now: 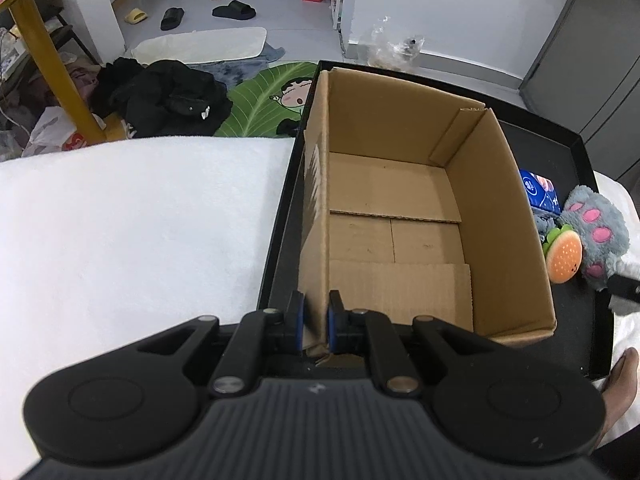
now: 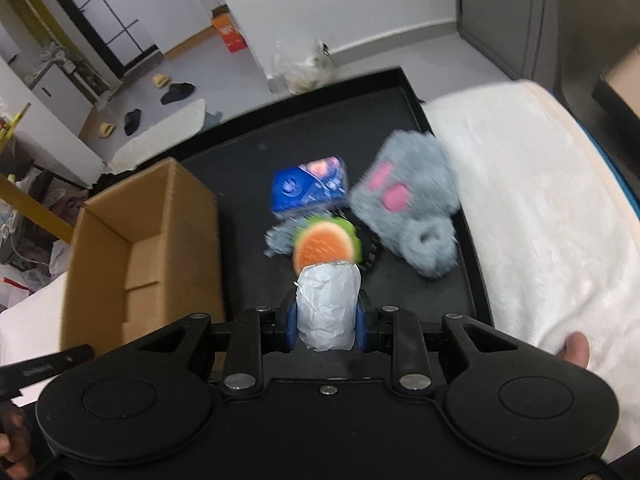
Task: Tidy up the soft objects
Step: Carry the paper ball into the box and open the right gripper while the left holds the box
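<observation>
Here the left tongs (image 1: 315, 322) pinch the cardboard box (image 1: 400, 208) wall, while the right tongs (image 2: 326, 320) clamp a white wrapped bundle (image 2: 327, 306), its contents hidden, blurred toys beyond.

You see a cardboard box (image 1: 400, 200) of plain brown corrugated board, matt, with a torn raw edge near you. It stands in a black tray (image 1: 560, 148) with a dull, matt floor. Your left gripper (image 1: 314, 322) is of black matt plastic, with blue pads and small shiny metal pins. In your right gripper (image 2: 326, 316) is a white bundle (image 2: 327, 308) of crinkled paper or tissue. The paw-shaped plush (image 2: 404, 196) is long grey fluffy pile with smooth pink patches. The hamburger toy (image 2: 324, 246) looks soft and matt. The blue packet (image 2: 308, 188) is glossy. The white cloth (image 1: 132, 220) under the tray is fleecy.
</observation>
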`<act>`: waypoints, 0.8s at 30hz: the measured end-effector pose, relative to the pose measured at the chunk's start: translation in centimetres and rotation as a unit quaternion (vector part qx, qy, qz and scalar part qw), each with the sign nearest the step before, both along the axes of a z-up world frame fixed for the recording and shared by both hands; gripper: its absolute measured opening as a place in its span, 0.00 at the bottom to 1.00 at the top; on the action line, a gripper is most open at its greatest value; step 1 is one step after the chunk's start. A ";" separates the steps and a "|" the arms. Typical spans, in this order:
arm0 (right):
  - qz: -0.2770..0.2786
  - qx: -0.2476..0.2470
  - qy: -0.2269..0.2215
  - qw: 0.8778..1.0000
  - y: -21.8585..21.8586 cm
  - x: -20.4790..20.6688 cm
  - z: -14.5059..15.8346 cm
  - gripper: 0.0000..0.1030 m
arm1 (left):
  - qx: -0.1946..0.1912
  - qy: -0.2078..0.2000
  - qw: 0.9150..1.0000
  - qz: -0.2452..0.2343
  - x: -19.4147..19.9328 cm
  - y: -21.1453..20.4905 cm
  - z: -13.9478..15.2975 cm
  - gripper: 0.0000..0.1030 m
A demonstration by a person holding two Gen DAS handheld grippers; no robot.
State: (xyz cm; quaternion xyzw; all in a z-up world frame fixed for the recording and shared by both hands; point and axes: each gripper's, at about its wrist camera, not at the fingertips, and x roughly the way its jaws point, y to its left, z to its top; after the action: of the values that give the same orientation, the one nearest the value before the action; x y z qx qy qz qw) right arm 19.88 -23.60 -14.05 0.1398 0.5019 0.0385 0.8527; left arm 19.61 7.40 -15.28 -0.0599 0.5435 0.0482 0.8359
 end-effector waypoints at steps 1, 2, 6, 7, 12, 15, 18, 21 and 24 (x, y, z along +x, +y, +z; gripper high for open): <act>0.003 -0.001 -0.004 1.000 0.6 0.4 0.1 0.26 | -0.002 0.001 1.000 0.001 0.2 0.3 0.0 0.10; 0.005 -0.003 -0.008 1.000 1.0 0.5 0.4 0.26 | -0.002 0.000 1.000 0.001 0.3 0.4 0.0 0.10; 0.015 -0.006 -0.021 1.000 2.2 0.7 1.8 0.26 | 0.001 -0.006 1.000 -0.006 0.3 0.4 0.1 0.11; 0.017 -0.007 -0.024 1.000 2.3 0.7 2.2 0.26 | 0.001 -0.007 1.000 -0.008 0.2 0.3 0.0 0.11; 0.034 -0.009 -0.051 0.998 4.6 1.1 3.6 0.26 | 0.003 -0.009 1.000 -0.010 -0.1 0.1 -0.2 0.11; 0.048 -0.011 -0.064 0.997 5.8 1.5 4.3 0.26 | 0.005 -0.010 1.000 -0.015 -0.1 0.0 -0.4 0.11; 0.062 -0.011 -0.075 0.995 7.1 2.0 4.8 0.26 | 0.001 -0.007 1.000 -0.009 -0.1 0.3 -0.6 0.11; 0.074 -0.011 -0.086 0.993 8.4 2.3 5.2 0.27 | -0.002 0.000 1.000 -0.002 0.0 0.5 -0.8 0.11; 0.085 -0.007 -0.093 0.992 9.6 2.6 5.5 0.27 | -0.013 0.001 1.000 0.010 0.2 0.9 -1.0 0.11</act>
State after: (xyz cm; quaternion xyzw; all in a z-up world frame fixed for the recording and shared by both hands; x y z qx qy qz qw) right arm 22.47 -14.03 -8.50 0.0866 0.4312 0.1200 0.8901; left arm 19.77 8.34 -16.30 -0.0758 0.5440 0.0497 0.8342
